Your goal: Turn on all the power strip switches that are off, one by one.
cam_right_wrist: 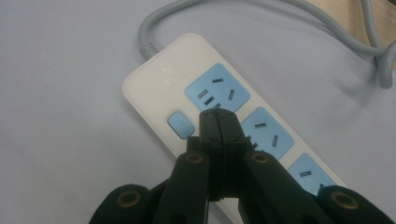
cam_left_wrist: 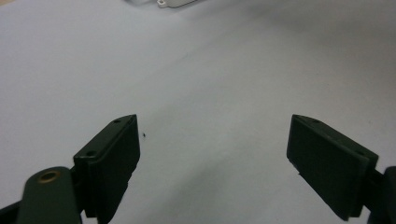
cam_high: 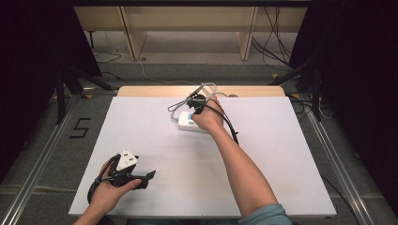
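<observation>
A white power strip (cam_right_wrist: 196,88) with blue socket faces and a blue switch (cam_right_wrist: 180,125) lies on the white table (cam_high: 155,136) near its far edge; in the high view the power strip (cam_high: 187,122) is partly under the person's right hand. My right gripper (cam_right_wrist: 218,116) is shut with nothing between its jaws, its tips over the strip beside the switch. The strip's grey cable (cam_right_wrist: 154,23) loops off toward the back. My left gripper (cam_high: 149,174) rests at the near left, held by the left hand; its jaws stand wide open over bare table (cam_left_wrist: 205,154).
The grey cable (cam_high: 206,89) coils at the table's wooden far edge (cam_high: 141,90). Black stands and cables sit on the floor at both sides. The power strip's corner (cam_left_wrist: 168,3) shows at the top of the left gripper view.
</observation>
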The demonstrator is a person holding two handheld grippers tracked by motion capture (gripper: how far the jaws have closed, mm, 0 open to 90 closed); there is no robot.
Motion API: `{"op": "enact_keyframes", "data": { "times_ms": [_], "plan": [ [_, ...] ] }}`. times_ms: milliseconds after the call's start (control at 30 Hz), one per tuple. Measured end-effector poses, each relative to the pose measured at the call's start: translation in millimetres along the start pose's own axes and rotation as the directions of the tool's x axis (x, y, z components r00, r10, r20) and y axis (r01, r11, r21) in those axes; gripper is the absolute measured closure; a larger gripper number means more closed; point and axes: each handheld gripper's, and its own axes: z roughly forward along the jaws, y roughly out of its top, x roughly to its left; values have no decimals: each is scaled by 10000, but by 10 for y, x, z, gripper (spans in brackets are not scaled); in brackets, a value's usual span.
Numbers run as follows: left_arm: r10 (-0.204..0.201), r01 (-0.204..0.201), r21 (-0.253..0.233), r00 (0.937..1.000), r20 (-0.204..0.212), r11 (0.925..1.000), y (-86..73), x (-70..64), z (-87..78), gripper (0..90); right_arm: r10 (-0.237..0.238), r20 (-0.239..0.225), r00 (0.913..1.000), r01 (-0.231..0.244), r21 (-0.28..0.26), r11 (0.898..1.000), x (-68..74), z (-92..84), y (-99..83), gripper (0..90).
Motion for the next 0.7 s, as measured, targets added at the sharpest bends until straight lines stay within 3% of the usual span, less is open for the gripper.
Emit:
{"op": "enact_keyframes", "data": {
  "times_ms": [700],
  "plan": [
    [-45, 45, -1, 10000, -5, 10000, 0, 2, 1, 172, 153, 162, 9998, -158, 306, 9994, -126, -67, -80, 900]
  ]
}}
